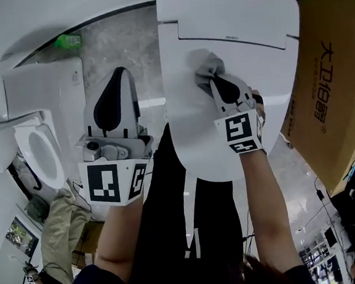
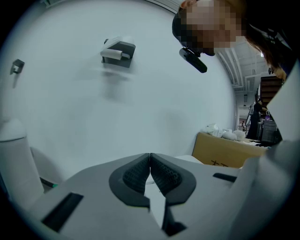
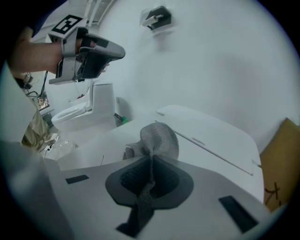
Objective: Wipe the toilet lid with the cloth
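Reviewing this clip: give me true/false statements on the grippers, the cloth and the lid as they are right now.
1. The right gripper is shut on the grey cloth. True.
2. The left gripper grips a second cloth. False: its jaws are together with nothing between them.
3. A cardboard box stands beside the toilet lid. True.
4. The toilet lid is raised upright. False: it lies down flat, with the cloth over it.
5. The left gripper rests on the lid. False: it is held in the air, off to the lid's left.
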`<state>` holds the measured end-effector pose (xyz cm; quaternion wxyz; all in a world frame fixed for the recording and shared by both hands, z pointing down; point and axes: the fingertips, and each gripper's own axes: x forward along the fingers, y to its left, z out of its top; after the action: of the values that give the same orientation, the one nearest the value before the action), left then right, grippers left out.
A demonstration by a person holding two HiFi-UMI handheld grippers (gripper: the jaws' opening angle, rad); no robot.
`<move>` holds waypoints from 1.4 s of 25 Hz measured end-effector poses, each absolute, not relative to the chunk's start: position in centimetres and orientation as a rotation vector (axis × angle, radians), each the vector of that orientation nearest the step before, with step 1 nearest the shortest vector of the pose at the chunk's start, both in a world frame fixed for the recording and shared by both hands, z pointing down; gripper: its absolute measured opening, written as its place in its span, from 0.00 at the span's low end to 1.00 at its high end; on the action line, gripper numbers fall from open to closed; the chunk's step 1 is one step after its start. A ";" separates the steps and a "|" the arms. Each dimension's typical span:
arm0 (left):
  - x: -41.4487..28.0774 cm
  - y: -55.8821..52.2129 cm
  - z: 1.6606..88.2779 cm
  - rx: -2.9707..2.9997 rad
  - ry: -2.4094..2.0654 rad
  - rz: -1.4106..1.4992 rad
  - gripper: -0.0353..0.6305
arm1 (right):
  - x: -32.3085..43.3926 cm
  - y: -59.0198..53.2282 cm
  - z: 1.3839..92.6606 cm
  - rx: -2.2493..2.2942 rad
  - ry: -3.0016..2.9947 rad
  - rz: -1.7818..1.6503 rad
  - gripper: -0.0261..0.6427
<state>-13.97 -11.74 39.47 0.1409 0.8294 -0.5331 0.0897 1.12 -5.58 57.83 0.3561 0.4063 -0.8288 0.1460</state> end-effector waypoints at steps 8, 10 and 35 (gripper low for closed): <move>-12.7 -11.0 39.5 2.412 -1.515 0.261 0.08 | 16.4 -4.5 58.3 1.382 -1.906 0.484 0.09; -12.4 -10.9 39.5 2.417 -1.508 0.263 0.09 | 19.9 -4.2 58.4 1.458 -1.851 0.502 0.09; -12.8 -10.9 38.9 2.422 -1.511 0.249 0.08 | 6.3 -4.2 57.8 1.368 -1.994 0.528 0.09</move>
<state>-12.83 -10.87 38.88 0.1375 0.8372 -0.5223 0.0862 6.29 -4.25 57.84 0.3268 0.5223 -0.7614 0.2016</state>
